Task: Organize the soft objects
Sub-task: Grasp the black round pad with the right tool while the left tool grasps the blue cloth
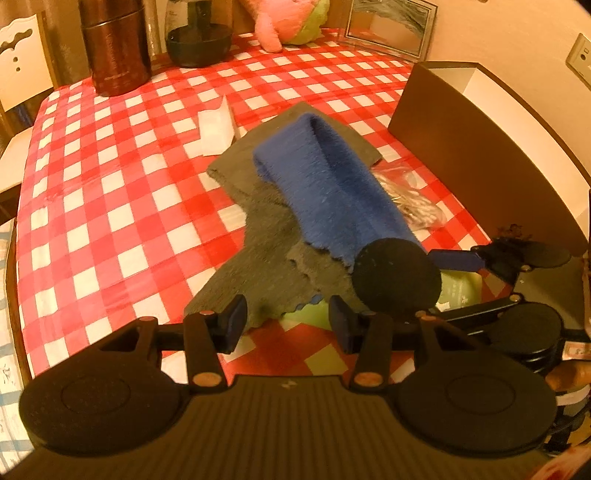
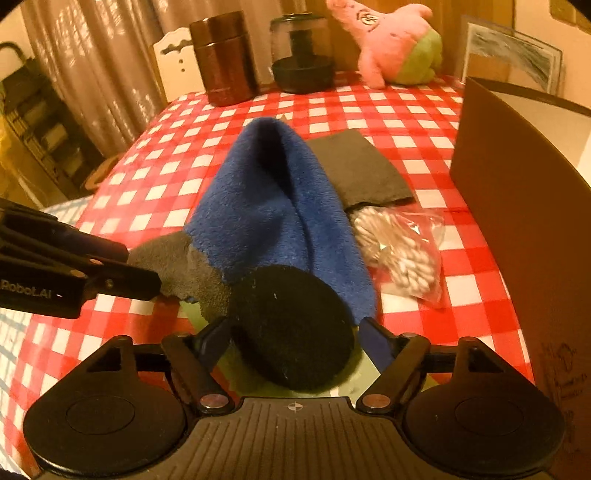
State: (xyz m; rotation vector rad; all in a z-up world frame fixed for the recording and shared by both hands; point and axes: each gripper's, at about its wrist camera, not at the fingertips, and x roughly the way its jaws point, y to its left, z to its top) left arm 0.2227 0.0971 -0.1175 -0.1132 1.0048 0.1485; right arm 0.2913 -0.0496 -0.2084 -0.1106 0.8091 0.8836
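A blue fuzzy cloth [image 1: 325,181] [image 2: 273,206] lies folded in a ridge over a grey cloth [image 1: 258,236] [image 2: 365,170] on the red-and-white checked table. A round black soft pad [image 2: 291,328] [image 1: 397,277] rests at the blue cloth's near end, over something pale green [image 1: 306,317]. My right gripper [image 2: 295,334] is open, one finger on each side of the pad, and neither pad presses on it. My left gripper [image 1: 288,323] is open too, with the grey cloth's scalloped edge just ahead of its fingertips [image 1: 234,321]. It also shows at the left of the right wrist view.
A tall brown box [image 1: 461,147] [image 2: 517,192] stands at the right. A clear bag of cotton swabs [image 2: 399,254] lies beside the cloths. At the back are a pink plush [image 2: 391,44], a brown canister [image 2: 225,62], a dark-based jar [image 2: 301,59] and a framed picture [image 1: 391,26]. White folded paper [image 1: 214,129] lies mid-table.
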